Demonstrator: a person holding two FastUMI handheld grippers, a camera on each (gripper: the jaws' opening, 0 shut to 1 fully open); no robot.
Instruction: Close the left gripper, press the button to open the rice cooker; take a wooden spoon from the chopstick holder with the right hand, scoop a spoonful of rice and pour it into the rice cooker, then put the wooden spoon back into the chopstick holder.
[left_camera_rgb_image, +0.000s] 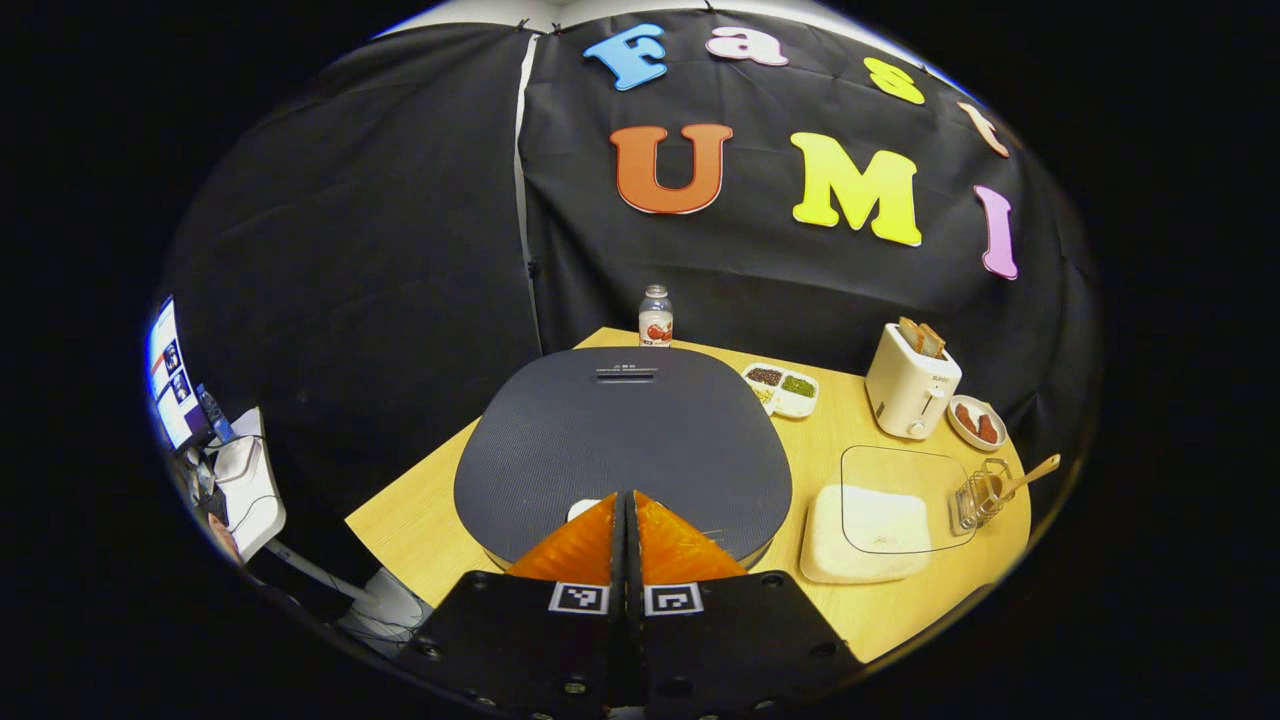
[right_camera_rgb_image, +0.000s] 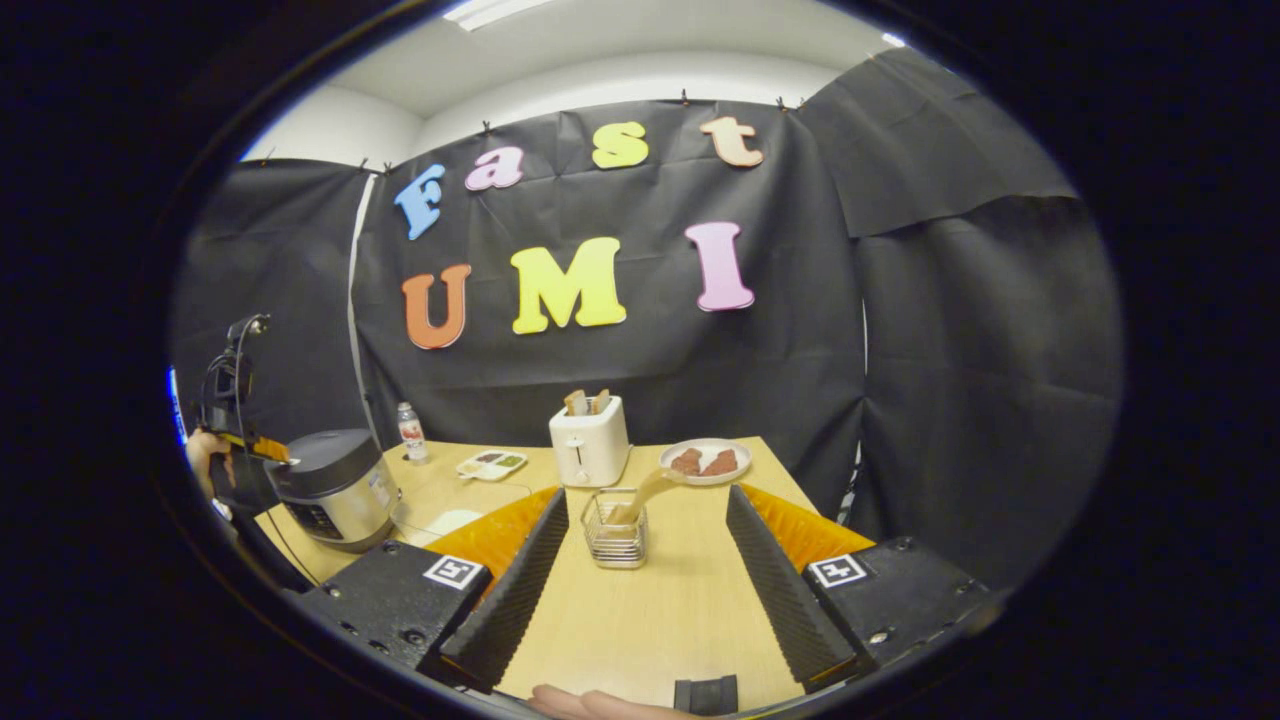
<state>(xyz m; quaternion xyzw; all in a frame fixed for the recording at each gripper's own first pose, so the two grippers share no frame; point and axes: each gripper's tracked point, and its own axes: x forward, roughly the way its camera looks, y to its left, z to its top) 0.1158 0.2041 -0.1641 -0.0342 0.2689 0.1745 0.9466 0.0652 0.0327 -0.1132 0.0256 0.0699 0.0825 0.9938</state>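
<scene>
in the left gripper view the left gripper (left_camera_rgb_image: 628, 500) sits at the bottom centre with its 2 fingers pressed together, nothing between them, tips over the near edge of the rice cooker (left_camera_rgb_image: 622, 440), whose dark lid is down. a small white patch shows just left of the tips; whether the tips touch the lid cannot be told. to the right on the wooden table (left_camera_rgb_image: 420, 530) lies a white tray of rice (left_camera_rgb_image: 865, 535) with a clear lid askew on it, and at the right edge the wire chopstick holder (left_camera_rgb_image: 978, 493) with the wooden spoon (left_camera_rgb_image: 1025, 480) leaning out to the upper right.

in the right gripper view the right gripper (right_camera_rgb_image: 638, 555) is spread wide at the bottom, empty, with the chopstick holder (right_camera_rgb_image: 614, 528) and wooden spoon (right_camera_rgb_image: 645, 493) between the fingers farther off. the rice cooker (right_camera_rgb_image: 335, 485) stands at the left.
</scene>
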